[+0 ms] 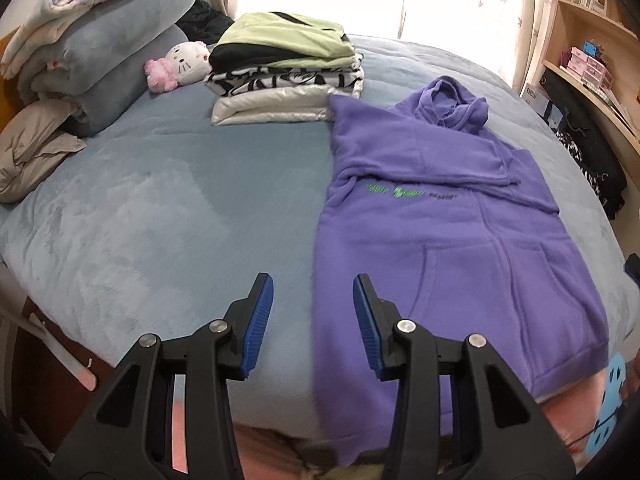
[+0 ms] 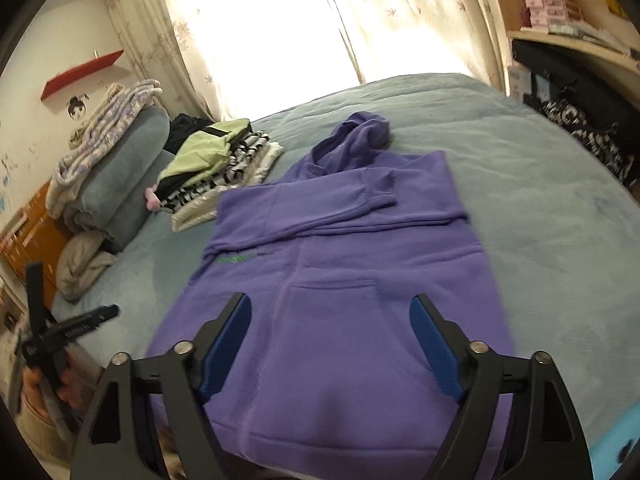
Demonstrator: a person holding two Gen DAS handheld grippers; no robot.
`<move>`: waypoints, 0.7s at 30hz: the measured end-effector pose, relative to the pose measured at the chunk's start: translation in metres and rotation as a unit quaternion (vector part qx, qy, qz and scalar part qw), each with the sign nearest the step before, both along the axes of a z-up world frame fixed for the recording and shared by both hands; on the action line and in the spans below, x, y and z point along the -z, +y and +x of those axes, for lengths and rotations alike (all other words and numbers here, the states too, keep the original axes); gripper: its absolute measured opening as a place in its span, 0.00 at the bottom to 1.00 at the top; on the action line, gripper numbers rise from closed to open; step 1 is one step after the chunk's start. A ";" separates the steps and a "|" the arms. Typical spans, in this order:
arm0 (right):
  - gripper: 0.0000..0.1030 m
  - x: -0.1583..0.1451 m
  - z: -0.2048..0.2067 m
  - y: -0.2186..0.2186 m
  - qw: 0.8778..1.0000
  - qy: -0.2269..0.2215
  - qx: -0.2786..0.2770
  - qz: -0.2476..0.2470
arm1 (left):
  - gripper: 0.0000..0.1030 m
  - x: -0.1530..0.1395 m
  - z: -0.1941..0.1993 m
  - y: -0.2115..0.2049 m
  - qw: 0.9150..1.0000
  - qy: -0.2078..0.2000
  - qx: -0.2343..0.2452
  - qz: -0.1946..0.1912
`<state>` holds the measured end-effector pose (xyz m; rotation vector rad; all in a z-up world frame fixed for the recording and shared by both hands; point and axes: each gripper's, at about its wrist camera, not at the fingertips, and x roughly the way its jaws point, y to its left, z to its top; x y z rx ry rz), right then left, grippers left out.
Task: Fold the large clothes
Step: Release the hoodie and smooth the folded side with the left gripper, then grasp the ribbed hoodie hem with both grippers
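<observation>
Purple hoodie point(image 1: 448, 248) lies flat on the blue-grey bed point(image 1: 160, 216), front up, hood point(image 1: 448, 102) toward the window end, both sleeves folded across the chest, hem at the near bed edge. Left gripper point(image 1: 313, 322) hovers over the hoodie's left edge near the hem, fingers point(image 1: 258, 320) apart, nothing between them; one finger sits over bare bed, the other over purple fabric. Right gripper point(image 2: 331, 346) hangs above the kangaroo pocket point(image 2: 340, 300) area, fingers point(image 2: 228, 340) wide apart, holding nothing. Contact with fabric can't be judged from either view. Stack of folded clothes point(image 1: 286, 68) sits on the bed just beside the hoodie's shoulder, green garment on top, black-white print and silvery piece below. Hello Kitty plush point(image 1: 182, 65) touches that stack's side. Folded blue blankets point(image 1: 112, 52) piled near the headboard end, beige pillow point(image 1: 32, 152) beside them. Wooden shelves point(image 1: 592, 32) on the far right, curtain point(image 2: 280, 28) bright behind.
</observation>
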<state>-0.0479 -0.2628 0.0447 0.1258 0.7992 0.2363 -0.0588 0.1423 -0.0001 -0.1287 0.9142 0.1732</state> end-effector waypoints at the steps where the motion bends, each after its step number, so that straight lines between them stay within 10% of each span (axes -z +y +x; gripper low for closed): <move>1: 0.82 0.004 -0.005 -0.009 1.000 0.004 0.004 -0.010 | 0.38 0.003 -0.003 0.004 1.000 0.004 0.003 -0.001; 9: 0.80 0.057 -0.038 -0.101 0.997 0.053 0.043 -0.026 | 0.41 0.067 -0.035 0.036 0.990 0.063 0.058 -0.110; 21: 0.58 0.126 -0.050 -0.147 0.989 0.108 -0.012 0.103 | 0.49 0.101 -0.042 0.021 0.971 0.041 0.100 -0.214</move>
